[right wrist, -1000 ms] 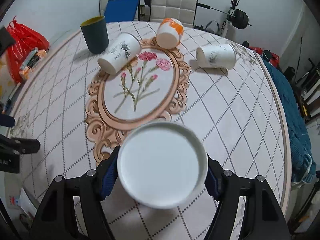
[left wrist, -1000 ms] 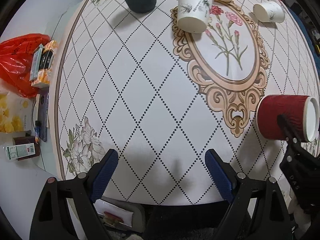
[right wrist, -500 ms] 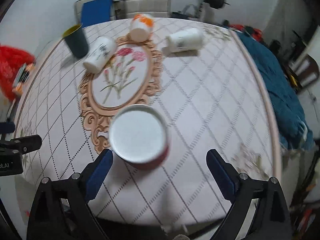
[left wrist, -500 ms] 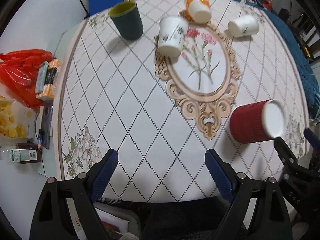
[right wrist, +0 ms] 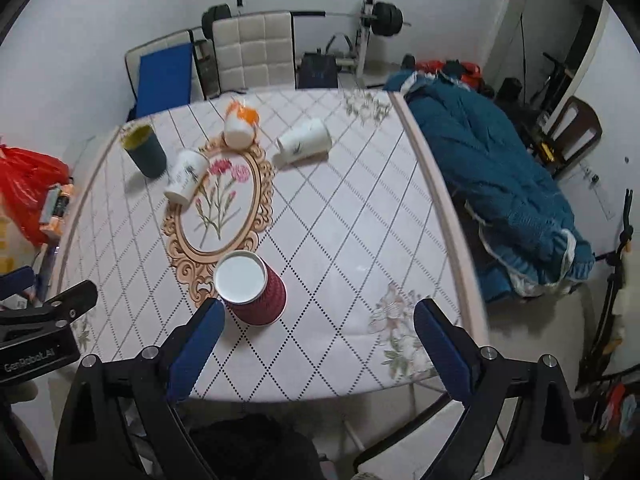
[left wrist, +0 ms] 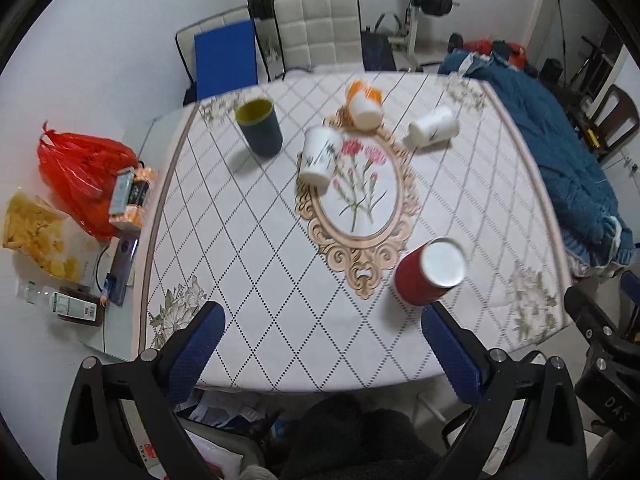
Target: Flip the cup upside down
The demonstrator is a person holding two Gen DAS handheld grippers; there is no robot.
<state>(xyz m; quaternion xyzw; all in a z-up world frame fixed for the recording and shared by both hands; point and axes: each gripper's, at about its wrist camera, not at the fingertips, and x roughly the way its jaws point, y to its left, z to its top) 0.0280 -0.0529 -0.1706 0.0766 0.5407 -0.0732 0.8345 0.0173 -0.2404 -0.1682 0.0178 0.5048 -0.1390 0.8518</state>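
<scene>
Whereas a second ago the right gripper (right wrist: 316, 344) had its blue pads pinching the red cup (right wrist: 254, 290) close under its camera, the fingers now stand spread wide with nothing between them, and the cup sits alone on the table (right wrist: 360, 240), mouth down and white base up. Half a second ago the pads had already parted around it; since then the gripper has drawn back and up, so the cup now lies ahead of its left finger, just beyond the tip and apart from it. From the left wrist view the left gripper (left wrist: 320, 342) is likewise spread and empty, and it too has risen well clear; the red cup (left wrist: 430, 274) shows just past its right fingertip, beside the lower scroll of the ornate oval print (left wrist: 360, 196). Judging by this, the flip is done and the cup released standing inverted. The dark green cup (left wrist: 259, 126) upright and three pale cups (left wrist: 320, 158) farther ahead appear undisturbed.
</scene>
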